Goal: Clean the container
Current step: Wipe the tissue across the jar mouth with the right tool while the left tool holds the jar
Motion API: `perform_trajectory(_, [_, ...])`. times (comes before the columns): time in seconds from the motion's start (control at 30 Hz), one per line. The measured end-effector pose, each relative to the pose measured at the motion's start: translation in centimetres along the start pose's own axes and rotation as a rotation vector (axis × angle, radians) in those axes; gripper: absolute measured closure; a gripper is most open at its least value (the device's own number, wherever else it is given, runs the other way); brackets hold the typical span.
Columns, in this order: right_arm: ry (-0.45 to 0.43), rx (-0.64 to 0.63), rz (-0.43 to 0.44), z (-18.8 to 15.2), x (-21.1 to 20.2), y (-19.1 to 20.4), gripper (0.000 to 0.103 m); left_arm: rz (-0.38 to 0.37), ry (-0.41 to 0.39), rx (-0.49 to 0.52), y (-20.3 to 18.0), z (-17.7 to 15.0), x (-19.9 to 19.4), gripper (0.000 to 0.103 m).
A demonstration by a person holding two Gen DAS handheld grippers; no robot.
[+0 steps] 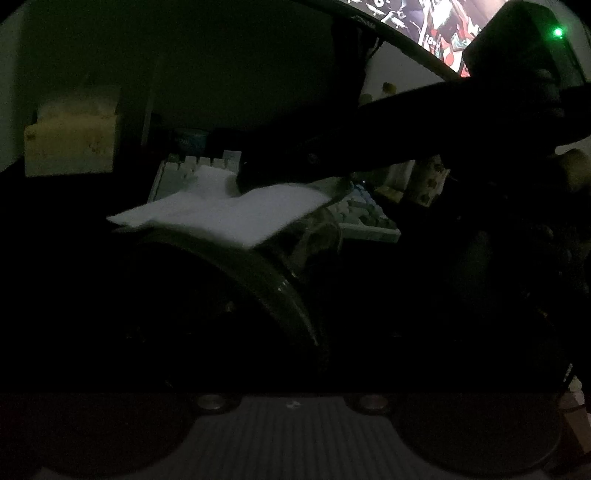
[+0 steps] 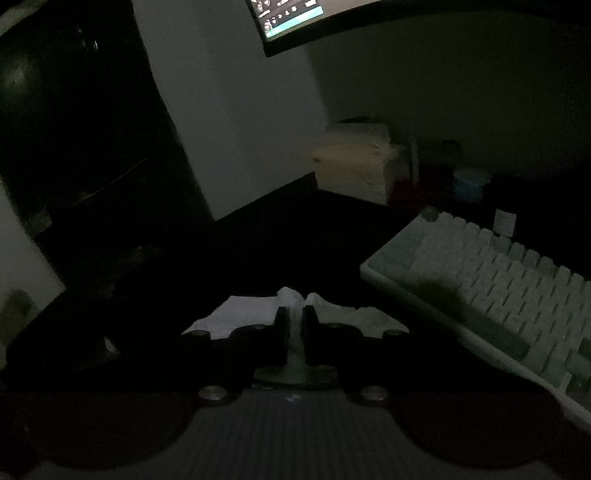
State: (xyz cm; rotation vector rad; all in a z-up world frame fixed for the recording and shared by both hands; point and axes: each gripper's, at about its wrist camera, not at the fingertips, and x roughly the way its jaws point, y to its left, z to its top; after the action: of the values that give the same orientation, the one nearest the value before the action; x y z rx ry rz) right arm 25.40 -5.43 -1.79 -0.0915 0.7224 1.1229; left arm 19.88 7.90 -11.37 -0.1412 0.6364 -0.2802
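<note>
Roughly mid-task, judging by the layout; the light is very poor.

- Container: dark, with a round rim, low and centre-left in the left wrist view. The rim arcs from about 10 o'clock down to 4 o'clock of that view's middle. The walls look clear at the 3 o'clock side, but I am not certain of it.
- Tissue: white and flat, lying across the top of the rim at the container's 12 o'clock and overhanging toward 9 o'clock.
- Right gripper: tongs pressed together, pinching a fold of tissue. White flaps spread out at 9 and 3 o'clock of the tips. In the left view it reaches in from 2 o'clock, its tip down on the tissue above the container.
- Left gripper: the fingers are lost in the dark, so I cannot tell whether they are spread or gripping. The container sits right in front of its camera, but I cannot confirm that it is held.
- Keyboard: at 3 o'clock in the right view, behind the container in the left view.
- Monitor: lit, at 12 o'clock.

Progress, as a judgement:
- Done: the tissue is picked up and brought to the container's mouth.
- Wiping looks under way or about to begin at the rim.
- Left to do: likely the inside and the walls. The tissue shows no dirt, though the light is too dim to judge how clean anything is.
</note>
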Motion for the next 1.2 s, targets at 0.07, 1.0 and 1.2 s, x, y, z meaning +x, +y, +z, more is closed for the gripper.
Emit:
perform_trajectory(0.07, [-0.006,0.021,-0.057,0.1,-0.2,-1.0,0.093,0.006,-0.003,0.003,-0.1,-0.1,0.0,0.048])
perform_trajectory(1.0, [-0.014,0.046,-0.073,-1.7,-2.4,-1.9,0.093,-0.091,0.019,0.001,-1.2,-1.3,-1.2,0.051])
perform_trajectory(1.2, [-0.015,0.041,-0.041,-1.7,-2.1,-1.3,0.093,-0.063,0.002,0.029,-1.6,-1.5,-1.0,0.05])
